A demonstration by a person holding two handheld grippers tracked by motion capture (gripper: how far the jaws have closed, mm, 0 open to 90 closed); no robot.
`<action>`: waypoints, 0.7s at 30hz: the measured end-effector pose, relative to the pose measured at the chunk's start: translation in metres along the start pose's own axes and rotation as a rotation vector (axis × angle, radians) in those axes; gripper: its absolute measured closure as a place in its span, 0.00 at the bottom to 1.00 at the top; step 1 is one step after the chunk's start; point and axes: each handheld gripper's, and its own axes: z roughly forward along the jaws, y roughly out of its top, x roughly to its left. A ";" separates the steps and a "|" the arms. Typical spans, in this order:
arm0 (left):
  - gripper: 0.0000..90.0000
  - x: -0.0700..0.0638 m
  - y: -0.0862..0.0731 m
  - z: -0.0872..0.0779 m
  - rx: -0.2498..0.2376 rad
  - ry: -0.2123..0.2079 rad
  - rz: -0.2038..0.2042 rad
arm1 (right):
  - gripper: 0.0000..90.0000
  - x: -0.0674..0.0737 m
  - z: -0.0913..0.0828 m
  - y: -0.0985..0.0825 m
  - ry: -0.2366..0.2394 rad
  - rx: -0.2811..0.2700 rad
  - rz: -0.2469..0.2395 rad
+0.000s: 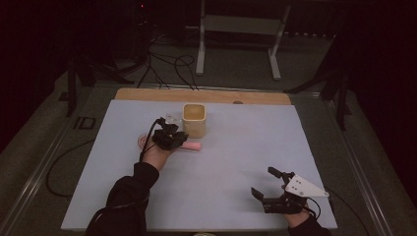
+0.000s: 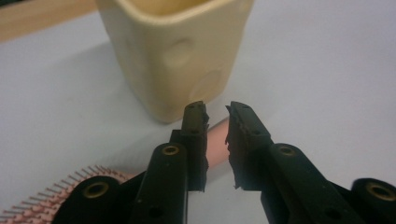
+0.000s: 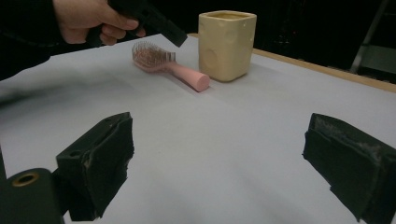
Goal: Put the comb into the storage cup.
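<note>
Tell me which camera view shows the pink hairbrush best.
The right gripper view: the pink hairbrush lies in full, bristles up, beside the cream cup. The left gripper view shows part of its handle between the jaws and some bristles. The high view shows its handle under the left gripper.

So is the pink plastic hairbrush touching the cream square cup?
Apart: the right gripper view shows a strip of table between the pink plastic hairbrush handle and cream square cup.

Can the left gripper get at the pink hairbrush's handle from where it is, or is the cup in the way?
Probably yes. The left gripper hangs right over the hairbrush handle, jaws nearly closed astride it. The cup stands just beyond, beside the handle, not across it.
</note>
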 end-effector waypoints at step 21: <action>1.00 0.014 -0.003 0.029 0.101 0.057 -0.103 | 0.09 0.000 0.001 -0.001 0.008 0.003 0.001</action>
